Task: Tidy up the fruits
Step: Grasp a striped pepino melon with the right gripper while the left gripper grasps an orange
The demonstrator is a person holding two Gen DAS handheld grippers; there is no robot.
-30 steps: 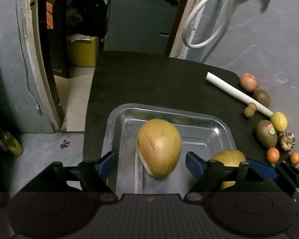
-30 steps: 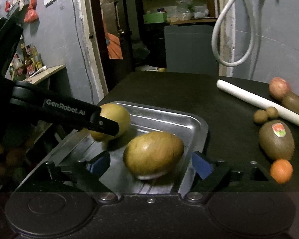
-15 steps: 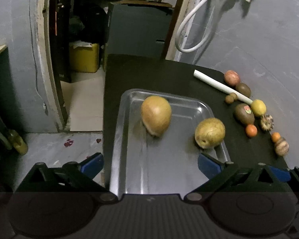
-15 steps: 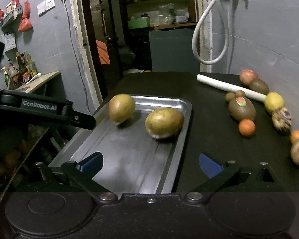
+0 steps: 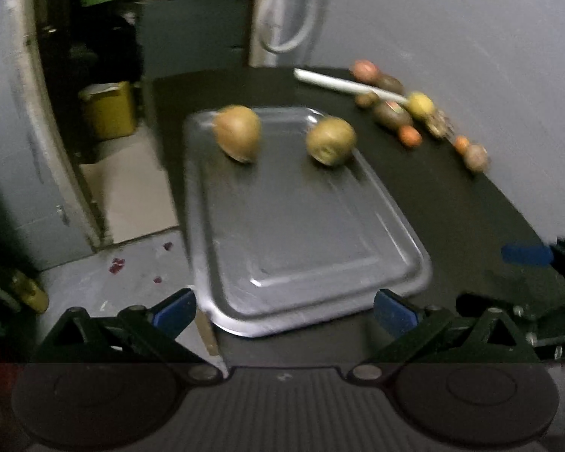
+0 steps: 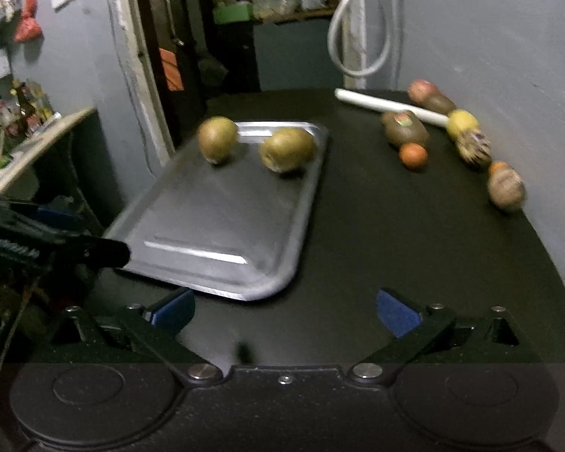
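Observation:
A metal tray lies on the black table. Two yellow-brown fruits rest at its far end: one on the left, one on the right. My left gripper is open and empty, pulled back over the tray's near edge. My right gripper is open and empty above the table just right of the tray's near corner. Several loose fruits line the wall at the right: a stickered kiwi, a small orange, a lemon.
A white tube lies at the back of the table by a reddish fruit. A brown fruit sits nearest along the wall. The table's left edge drops to the floor, with a yellow bin beyond.
Both grippers have let go of the yellow-brown fruits in the tray and pulled back toward the near end of the tray. The fruits stay at the far end.

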